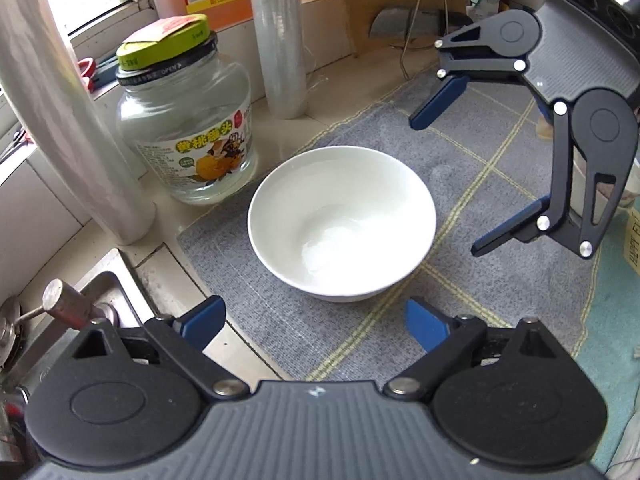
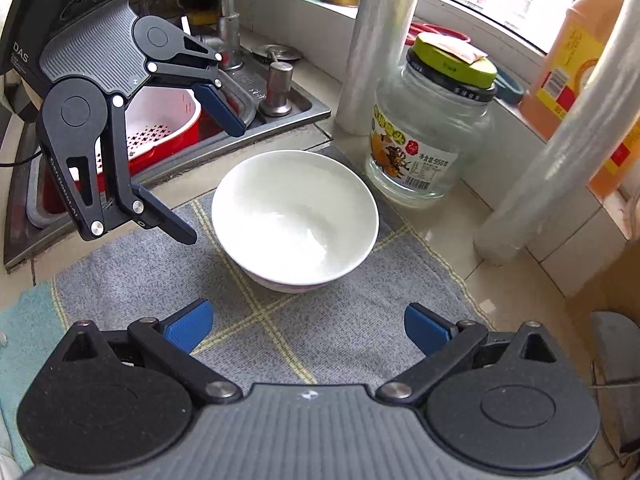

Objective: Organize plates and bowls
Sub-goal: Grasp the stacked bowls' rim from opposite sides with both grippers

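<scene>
A: White bowl [image 1: 342, 224] dead centre of the left wrist view, upright on the grey checked cloth [image 1: 460, 184], and nothing inside it

B: Same bowl sits centre in the right wrist view too, a touch above the middle, with a faint pinkish band near its foot

A: Left gripper [image 1: 316, 322] along the bottom edge, blue pads spread wide on either side below the bowl, nothing between them, not touching the rim

B: And the right gripper [image 2: 308, 322] matches it at the bottom of its own view: jaws released, wide apart, empty, the bowl just beyond the tips

A: Each tool shows in the other's camera, right one at the upper right of the left view, left one at the upper left of the right view, both clear of the bowl

B: Moving outward, a glass jar [image 1: 186, 128] with a green lid stands left of the bowl, off the cloth, close but apart

A: Two rolls of cling film [image 1: 280, 36] upright behind and beside the jar

B: Upper left of the right view, a steel sink [image 2: 256, 108] with a red basin [image 2: 160, 128] in it

A: An orange bottle [image 2: 576, 64] on the windowsill at the right edge, a teal towel [image 2: 24, 344] lower left under the cloth's edge
</scene>
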